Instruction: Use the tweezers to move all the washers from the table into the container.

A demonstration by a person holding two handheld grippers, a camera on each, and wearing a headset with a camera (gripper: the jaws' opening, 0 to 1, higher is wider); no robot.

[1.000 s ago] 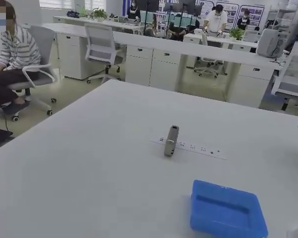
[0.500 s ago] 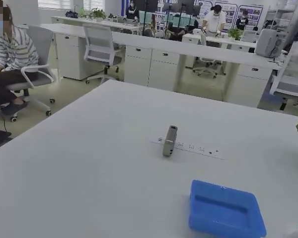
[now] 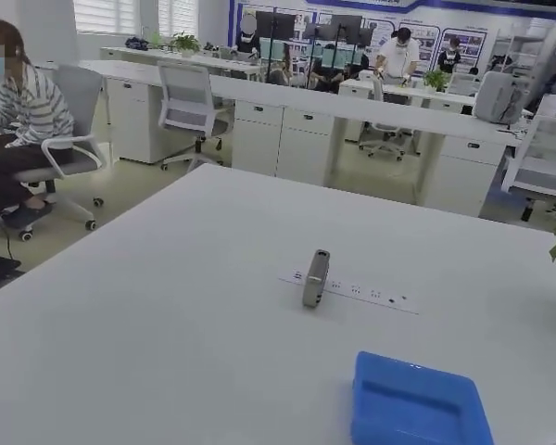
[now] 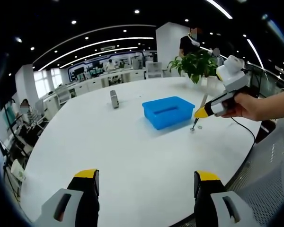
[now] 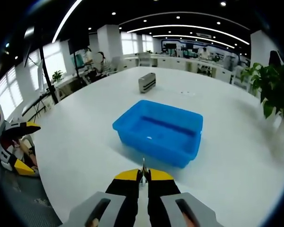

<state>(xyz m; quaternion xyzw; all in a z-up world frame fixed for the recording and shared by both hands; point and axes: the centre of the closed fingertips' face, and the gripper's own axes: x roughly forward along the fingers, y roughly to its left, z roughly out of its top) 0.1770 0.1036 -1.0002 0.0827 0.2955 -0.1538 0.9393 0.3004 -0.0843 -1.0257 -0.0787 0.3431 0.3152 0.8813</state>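
1. The left tongs [image 4: 146, 175] hover low over the near edge of the counter [image 4: 128, 146]. Their jaws are spread wide and hold nothing. I judge they are kept out of the way because this job needs only one tool.
2. Further in, a small grey device [image 4: 114, 99] stands on the counter, well apart from the work.
3. To its right sits the blue container [image 4: 173, 119], open side up. In the right gripper view I can make out no washer inside it, so the task seems to be at its start.
4. Just beside the container's right wall, the tweezers [image 4: 197, 120] slant down to the counter. Their tip is at a small speck [image 4: 192, 128], probably a washer, though it is too small to be sure.
5. The right tongs [image 5: 143, 176], carried by a hand [image 4: 248, 105], are pressed together on the tweezers' shank. That leaves the fine tips reaching out ahead, which suits picking up thin, flat pieces. From there, the lift into the container looks short.
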